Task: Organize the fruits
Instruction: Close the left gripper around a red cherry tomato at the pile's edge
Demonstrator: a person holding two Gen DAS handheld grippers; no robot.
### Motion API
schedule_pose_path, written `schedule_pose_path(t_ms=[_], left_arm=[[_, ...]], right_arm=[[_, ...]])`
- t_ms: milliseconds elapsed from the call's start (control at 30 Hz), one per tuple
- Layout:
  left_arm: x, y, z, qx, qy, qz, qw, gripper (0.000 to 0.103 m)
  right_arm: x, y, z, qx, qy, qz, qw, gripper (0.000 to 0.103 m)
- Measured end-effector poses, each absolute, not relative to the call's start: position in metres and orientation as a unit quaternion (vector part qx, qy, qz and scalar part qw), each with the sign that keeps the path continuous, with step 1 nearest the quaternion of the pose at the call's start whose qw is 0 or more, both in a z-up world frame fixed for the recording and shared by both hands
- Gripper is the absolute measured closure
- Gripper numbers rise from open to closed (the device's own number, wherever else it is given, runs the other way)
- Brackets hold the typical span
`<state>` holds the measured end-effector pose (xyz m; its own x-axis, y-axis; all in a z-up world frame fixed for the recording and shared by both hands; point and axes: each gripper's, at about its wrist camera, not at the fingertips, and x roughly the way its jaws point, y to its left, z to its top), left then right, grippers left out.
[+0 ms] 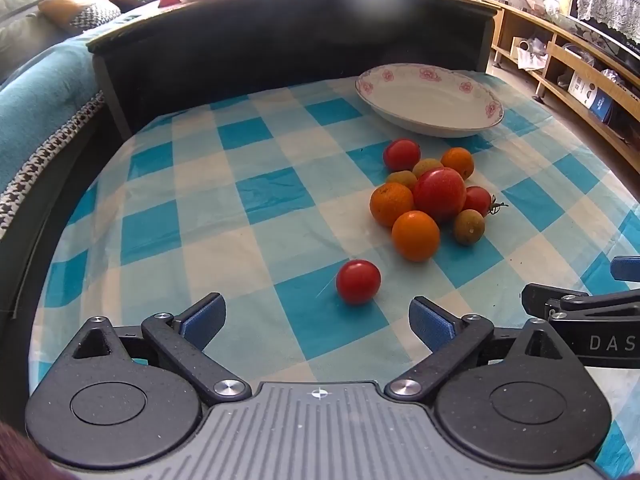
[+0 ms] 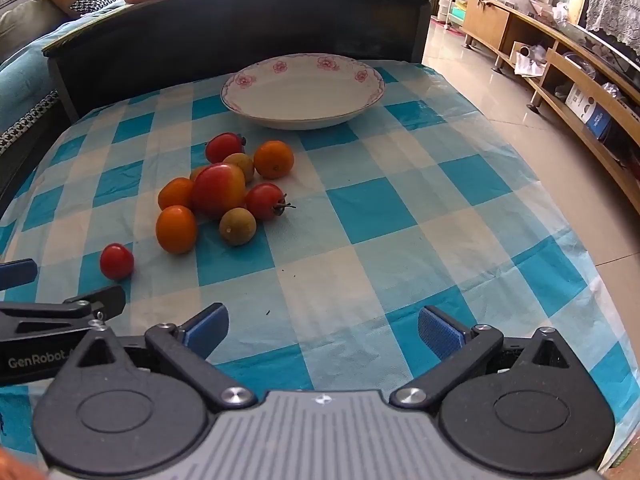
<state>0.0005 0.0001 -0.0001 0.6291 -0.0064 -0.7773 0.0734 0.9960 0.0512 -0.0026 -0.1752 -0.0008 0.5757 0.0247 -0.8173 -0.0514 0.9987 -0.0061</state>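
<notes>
The left gripper (image 1: 316, 318) hovers low over the checked tablecloth (image 1: 256, 200) with its blue-padded fingers spread wide and nothing between them. Just ahead of it, slightly toward its right finger, sits a lone cherry tomato (image 1: 358, 282), apart from the main heap. The right gripper (image 2: 323, 332) is likewise spread wide and holds nothing, hanging over a bare stretch of cloth; its side shows at the right edge of the left wrist view.

The fruit pile (image 1: 432, 196) lies on the cloth between the grippers and the plate (image 1: 430, 98). At its centre is a large red-and-yellow fruit (image 2: 219, 189), touched on its near side by 2 oranges (image 2: 176, 229). A 3rd orange (image 2: 273, 159) rests on the far side, toward the plate. A stemmed tomato (image 2: 265, 201) sits against the big fruit's right flank, and another tomato (image 2: 223, 147) lies at the pile's far edge. A brownish-green round fruit (image 2: 237, 226) sits at the near right of the heap, with 2 similar ones tucked behind the big fruit.

The white plate with pink flower trim sits near the table's far edge, with nothing in it, close to a dark wooden board (image 2: 240, 20) behind the table.
</notes>
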Motion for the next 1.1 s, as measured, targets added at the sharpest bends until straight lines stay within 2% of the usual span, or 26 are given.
schedule_pose_path(t_ms=[267, 367, 467, 567, 800, 900, 967, 1100], left_arm=[[0.013, 0.001, -0.010, 0.042, 0.445, -0.027, 0.894, 0.017], [0.018, 0.002, -0.014, 0.027, 0.452, -0.028, 0.891, 0.028], [0.020, 0.004, -0.016, 0.012, 0.454, -0.035, 0.890, 0.031], [0.020, 0.003, -0.015, 0.004, 0.451, -0.048, 0.891, 0.039], [0.019, -0.007, -0.015, 0.037, 0.445, -0.074, 0.892, 0.058], [0.019, -0.008, -0.013, 0.027, 0.442, -0.086, 0.892, 0.063], [0.020, -0.005, -0.013, 0.020, 0.447, -0.089, 0.890, 0.065], [0.022, 0.001, -0.012, 0.003, 0.450, -0.097, 0.888, 0.068]], right_arm=[[-0.003, -0.174, 0.001, -0.020, 0.457, 0.033, 0.889, 0.006], [-0.002, -0.178, 0.002, -0.011, 0.458, 0.036, 0.888, 0.009], [-0.001, -0.181, 0.003, 0.002, 0.458, 0.042, 0.888, 0.014], [-0.001, -0.181, 0.003, 0.009, 0.459, 0.050, 0.887, 0.018], [0.001, -0.177, 0.005, 0.012, 0.459, 0.077, 0.885, 0.026], [0.005, -0.175, 0.007, 0.013, 0.461, 0.091, 0.883, 0.033], [0.009, -0.174, 0.009, 0.019, 0.464, 0.105, 0.880, 0.044], [0.015, -0.169, 0.012, 0.018, 0.465, 0.122, 0.876, 0.049]])
